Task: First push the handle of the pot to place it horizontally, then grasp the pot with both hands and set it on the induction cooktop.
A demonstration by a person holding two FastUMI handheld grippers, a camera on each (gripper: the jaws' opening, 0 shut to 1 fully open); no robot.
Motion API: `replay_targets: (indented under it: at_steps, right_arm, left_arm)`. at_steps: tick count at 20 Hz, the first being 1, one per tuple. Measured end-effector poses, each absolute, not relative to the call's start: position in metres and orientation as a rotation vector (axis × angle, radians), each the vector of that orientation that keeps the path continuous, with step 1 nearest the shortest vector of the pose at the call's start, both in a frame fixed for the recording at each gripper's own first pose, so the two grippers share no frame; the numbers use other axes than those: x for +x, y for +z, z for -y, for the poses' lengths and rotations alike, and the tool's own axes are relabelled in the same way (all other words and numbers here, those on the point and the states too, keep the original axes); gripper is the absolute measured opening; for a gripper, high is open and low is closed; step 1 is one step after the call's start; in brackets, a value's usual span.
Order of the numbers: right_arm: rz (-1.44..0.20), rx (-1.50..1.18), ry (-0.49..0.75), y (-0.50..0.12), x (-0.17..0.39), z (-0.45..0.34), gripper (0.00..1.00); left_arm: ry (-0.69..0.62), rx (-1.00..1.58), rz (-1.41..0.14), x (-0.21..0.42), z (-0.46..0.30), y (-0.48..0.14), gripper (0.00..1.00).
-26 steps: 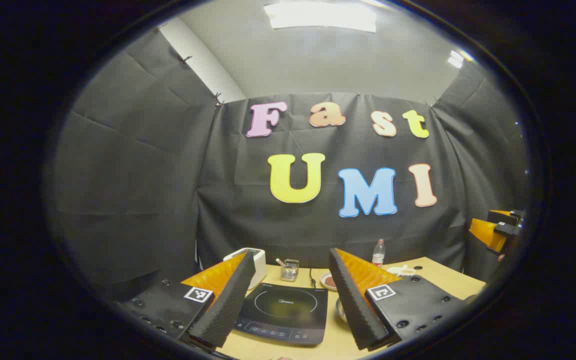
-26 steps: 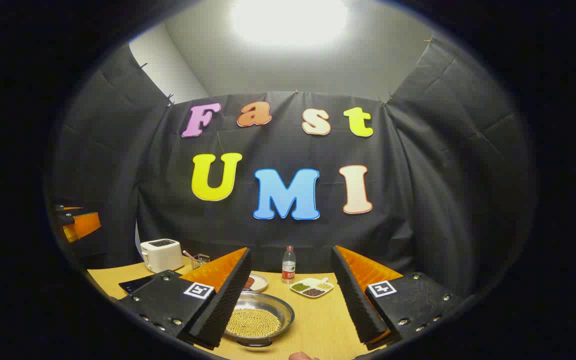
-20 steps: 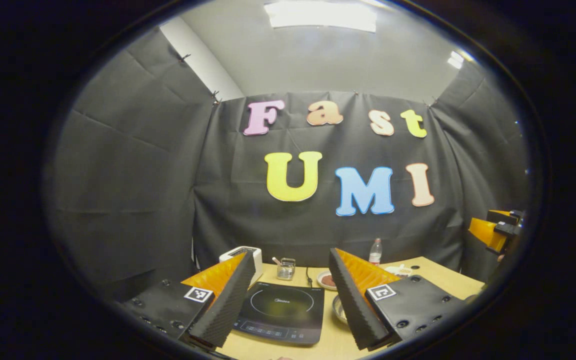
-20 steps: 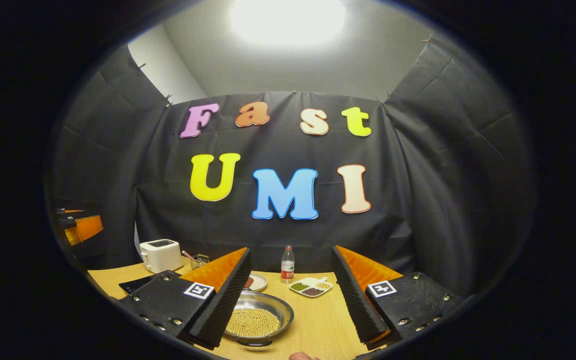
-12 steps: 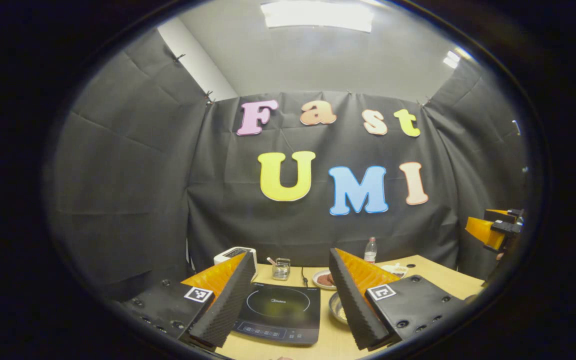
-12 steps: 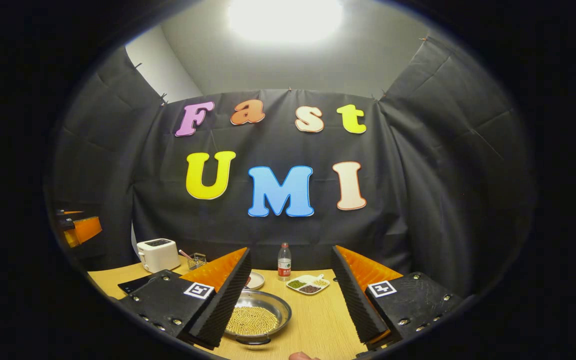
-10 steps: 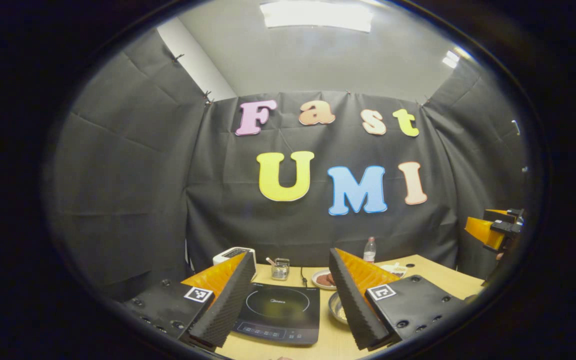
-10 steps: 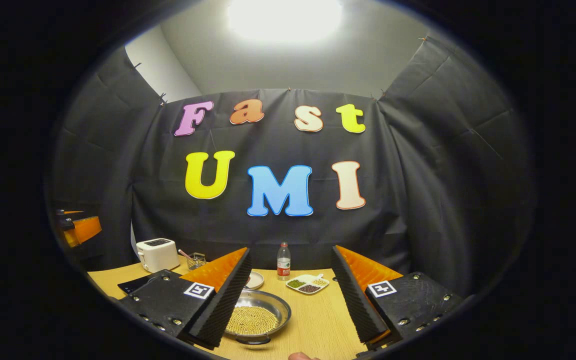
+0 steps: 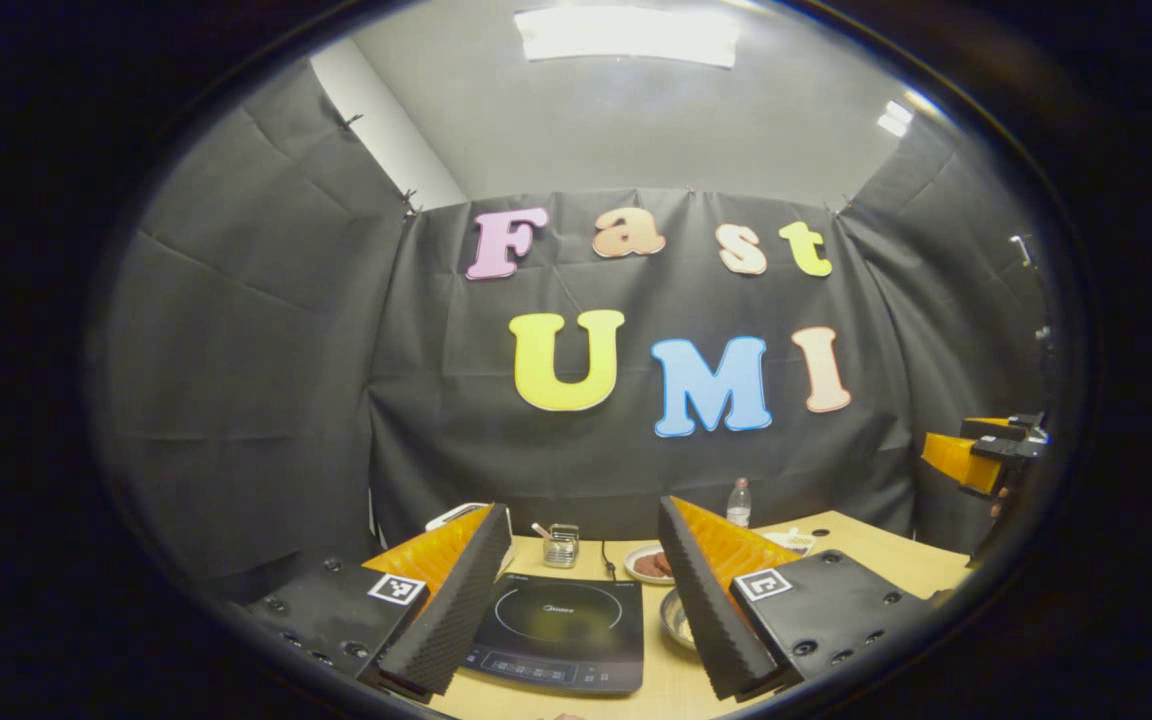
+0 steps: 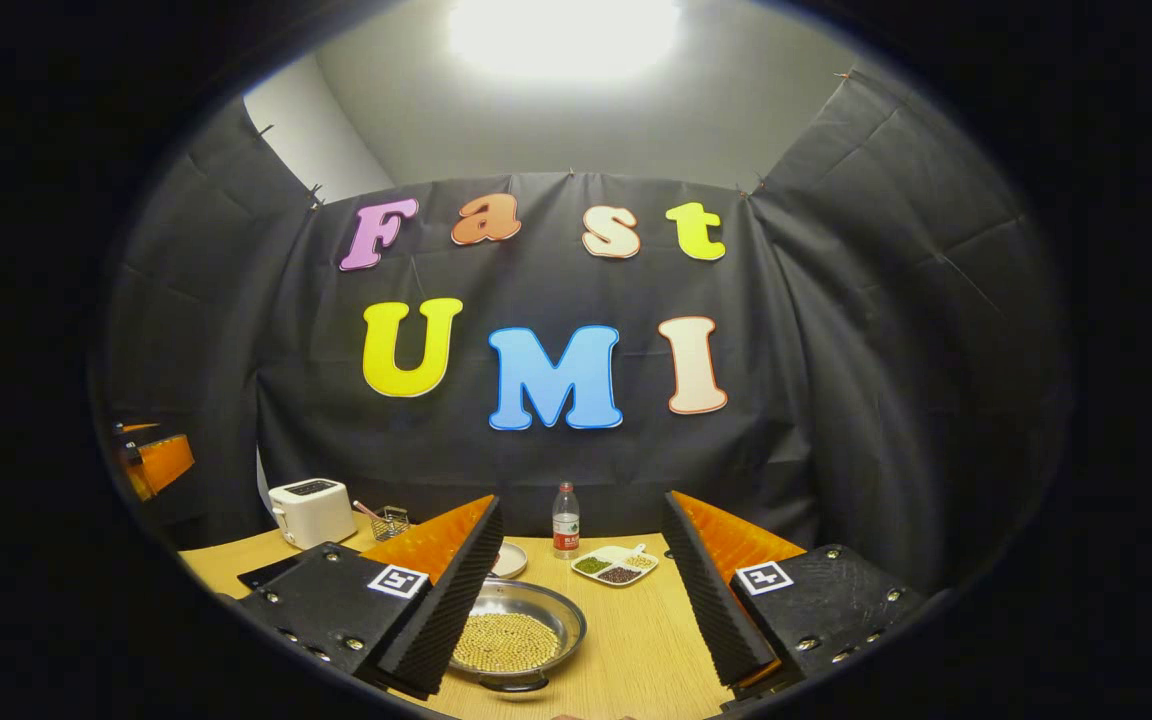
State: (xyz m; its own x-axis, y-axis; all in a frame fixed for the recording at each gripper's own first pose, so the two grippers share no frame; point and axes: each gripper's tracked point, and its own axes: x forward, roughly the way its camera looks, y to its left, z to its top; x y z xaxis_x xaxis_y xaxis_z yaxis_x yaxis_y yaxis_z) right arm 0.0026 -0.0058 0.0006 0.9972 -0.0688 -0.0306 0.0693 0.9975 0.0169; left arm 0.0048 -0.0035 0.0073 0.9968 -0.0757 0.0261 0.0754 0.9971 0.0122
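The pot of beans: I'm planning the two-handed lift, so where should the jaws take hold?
Judging from the right gripper view, the pot is a shallow metal pan with a thin flared rim and a dark handle at its near edge. Probably pinch the rim at opposite sides, one gripper from each side, keeping it level so the beans stay in.

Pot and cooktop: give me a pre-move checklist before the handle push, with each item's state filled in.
1. Right gripper open, holding nothing: ok.
2. Left gripper open, holding nothing: ok.
3. Pot resting on the table, upright, beads inside, between the right gripper's fingers in its view: ok.
4. Pot handle lying horizontally: not ok; the one showing, at the near rim, points toward the camera.
5. Induction cooktop bare on top, ready to receive the pot: ok.
6. Small plate and divided dish standing apart from the pot: ok.
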Motion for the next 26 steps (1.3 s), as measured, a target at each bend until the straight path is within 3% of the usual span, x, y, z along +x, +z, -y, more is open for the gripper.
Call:
replay_targets:
  at_steps: [1,3,4,6,7,8,10,11,12,14,15,17,18,22,26]
  right_arm:
    - [-0.026,0.014,-0.07,0.003,0.005,0.006,0.96]
    - [-0.022,0.015,-0.077,0.006,0.007,0.006,0.9]
    - [-0.024,0.021,-0.079,0.007,0.009,0.005,0.8]
    - [-0.031,0.019,-0.088,0.005,0.012,0.003,0.8]
    - [-0.038,0.025,-0.072,0.004,0.014,-0.003,0.54]
    - [-0.063,0.026,-0.045,-0.001,0.015,-0.011,0.49]
    - [-0.084,0.005,-0.037,-0.005,0.011,-0.02,0.49]
    - [-0.083,0.003,-0.027,-0.005,0.021,-0.023,0.27]
    - [-0.087,0.004,0.0,-0.002,0.018,-0.035,0.21]
    - [-0.071,-0.019,-0.008,0.004,0.011,-0.047,0.23]
    - [-0.076,-0.029,0.017,-0.003,0.023,-0.055,0.03]
    - [-0.092,-0.042,0.072,-0.006,0.024,-0.08,0.05]
    - [-0.111,-0.044,0.109,-0.012,0.025,-0.094,0.05]
    - [-0.176,-0.037,0.217,-0.032,0.023,-0.134,0.04]
    - [-0.266,-0.053,0.308,-0.067,0.02,-0.161,0.04]
  left_arm:
    - [-0.074,0.007,0.025,0.005,0.001,0.007,0.94]
    - [-0.071,0.006,0.026,0.006,-0.004,0.006,0.99]
    - [-0.068,0.007,0.029,0.007,-0.008,0.009,0.99]
    - [-0.065,0.01,0.035,0.007,-0.013,0.01,0.99]
    - [-0.065,0.012,0.038,0.007,-0.015,0.011,0.99]
    - [-0.06,0.016,0.04,0.008,-0.019,0.011,0.99]
    - [-0.052,0.017,0.042,0.01,-0.029,0.01,0.99]
    - [-0.049,0.017,0.042,0.01,-0.034,0.01,0.99]
    - [-0.048,0.018,0.04,0.012,-0.039,0.009,0.99]
    - [-0.046,0.015,0.039,0.016,-0.049,0.007,0.99]
    - [-0.044,0.015,0.038,0.018,-0.055,0.006,0.96]
    - [-0.041,0.006,0.032,0.023,-0.066,0.002,0.99]
    - [-0.044,0.0,0.028,0.025,-0.07,0.001,0.94]
    - [-0.045,0.023,0.003,0.029,-0.087,-0.006,0.99]
    - [-0.023,0.045,0.022,0.033,-0.095,0.0,0.95]
